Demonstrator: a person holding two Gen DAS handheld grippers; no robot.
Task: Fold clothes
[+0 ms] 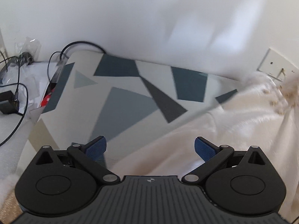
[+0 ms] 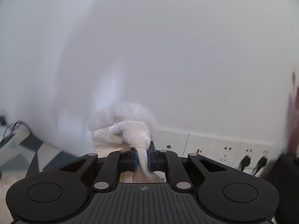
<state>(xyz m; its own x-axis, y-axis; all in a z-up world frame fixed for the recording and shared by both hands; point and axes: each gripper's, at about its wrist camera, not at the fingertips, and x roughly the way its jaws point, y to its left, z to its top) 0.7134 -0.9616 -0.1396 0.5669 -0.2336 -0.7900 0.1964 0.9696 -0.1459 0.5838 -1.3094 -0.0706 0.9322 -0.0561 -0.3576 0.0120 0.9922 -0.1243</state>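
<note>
Right wrist view, right tool [image 2: 143,158] pinched on cream garment [image 2: 130,132], left tool [image 1: 150,147] wide open, empty, above it.

Bright even daylight, motion blur, fisheye edges

Worktop [image 1: 130,97]: against the wall [image 1: 149,18], ahead of the left gripper [image 1: 150,149].
Garment [image 1: 233,115]: on the worktop's right part, right of the left gripper.
Cables [image 1: 20,85]: off the worktop's left edge.
Right gripper [image 2: 143,157]: garment fold between its jaws, bunched just ahead.
Wall sockets [image 2: 233,149]: behind, to the right.
</note>
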